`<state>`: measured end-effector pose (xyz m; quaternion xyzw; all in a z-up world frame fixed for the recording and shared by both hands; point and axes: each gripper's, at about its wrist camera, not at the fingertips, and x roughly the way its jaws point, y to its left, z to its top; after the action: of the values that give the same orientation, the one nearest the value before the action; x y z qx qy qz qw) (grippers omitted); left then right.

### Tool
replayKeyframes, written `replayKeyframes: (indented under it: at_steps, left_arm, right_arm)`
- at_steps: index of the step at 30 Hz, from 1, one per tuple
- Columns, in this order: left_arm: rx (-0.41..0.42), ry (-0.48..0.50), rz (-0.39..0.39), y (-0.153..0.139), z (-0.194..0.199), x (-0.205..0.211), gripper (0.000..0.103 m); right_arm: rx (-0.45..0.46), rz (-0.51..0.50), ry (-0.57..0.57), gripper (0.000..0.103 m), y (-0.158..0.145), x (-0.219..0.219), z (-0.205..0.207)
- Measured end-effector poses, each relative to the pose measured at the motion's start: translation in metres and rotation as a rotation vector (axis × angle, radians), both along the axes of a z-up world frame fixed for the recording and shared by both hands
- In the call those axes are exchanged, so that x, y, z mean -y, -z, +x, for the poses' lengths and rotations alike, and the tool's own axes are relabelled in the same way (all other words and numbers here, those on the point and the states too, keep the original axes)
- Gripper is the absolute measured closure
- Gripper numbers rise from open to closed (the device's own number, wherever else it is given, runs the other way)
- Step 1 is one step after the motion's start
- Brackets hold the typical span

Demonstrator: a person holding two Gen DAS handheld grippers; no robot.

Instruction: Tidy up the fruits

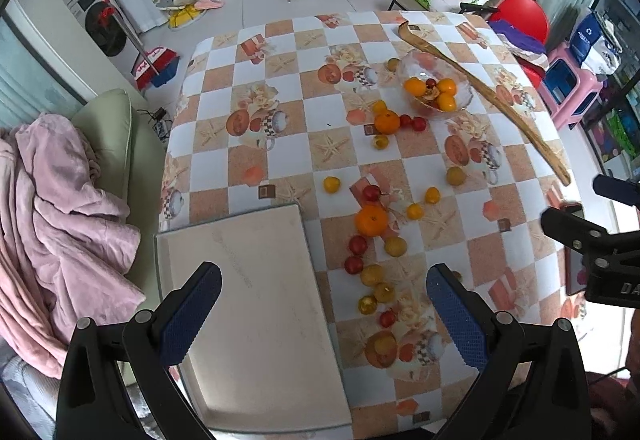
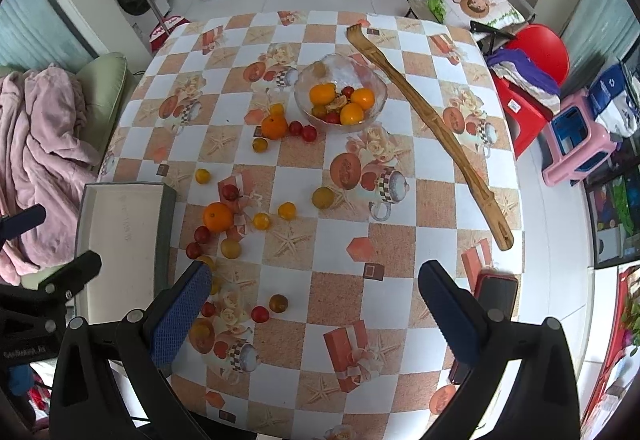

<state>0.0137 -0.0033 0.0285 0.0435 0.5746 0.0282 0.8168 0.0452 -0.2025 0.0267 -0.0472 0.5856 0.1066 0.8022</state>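
A glass bowl (image 1: 434,85) (image 2: 340,91) at the far middle of the checkered table holds several oranges and tomatoes. An orange (image 1: 372,220) (image 2: 217,216) and several small red and yellow tomatoes lie scattered on the cloth, with a second orange (image 1: 387,121) (image 2: 274,127) near the bowl. A white shallow box (image 1: 256,312) (image 2: 120,236) sits at the near left edge. My left gripper (image 1: 324,304) is open and empty above the box's right edge. My right gripper (image 2: 314,304) is open and empty above the table's near side.
A long wooden back scratcher (image 1: 480,95) (image 2: 432,131) lies diagonally on the right of the table. A red-cased phone (image 2: 496,292) sits at the near right edge. A pink blanket on a green sofa (image 1: 68,199) is to the left. Stools and chairs stand to the right.
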Motion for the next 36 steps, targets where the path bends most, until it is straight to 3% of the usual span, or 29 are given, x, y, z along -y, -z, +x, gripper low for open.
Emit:
replayKeyframes:
  at_steps: [5, 15, 23, 32, 35, 36]
  left_arm:
    - [0.003, -0.017, 0.004, 0.02, 0.016, -0.01, 0.0]
    - [-0.026, -0.027, 0.029, 0.089, 0.07, -0.014, 0.0]
    - [-0.018, -0.044, 0.026, 0.13, 0.107, -0.017, 0.0]
    - [0.014, -0.012, 0.009, 0.16, 0.118, -0.011, 0.0]
    - [-0.007, 0.003, 0.005, 0.17, 0.119, -0.008, 0.015]
    - [0.011, -0.004, -0.015, 0.17, 0.118, -0.009, 0.016]
  right_arm:
    - [-0.04, 0.018, 0.022, 0.0, 0.022, 0.008, 0.0]
    - [-0.109, 0.022, 0.07, 0.0, 0.081, 0.012, 0.025]
    - [-0.091, 0.033, 0.094, 0.0, 0.117, 0.008, 0.065]
    - [-0.049, 0.022, 0.137, 0.001, 0.147, 0.012, 0.094]
    - [-0.051, 0.042, 0.141, 0.003, 0.156, 0.009, 0.097]
    - [-0.052, 0.045, 0.132, 0.007, 0.159, 0.006, 0.097]
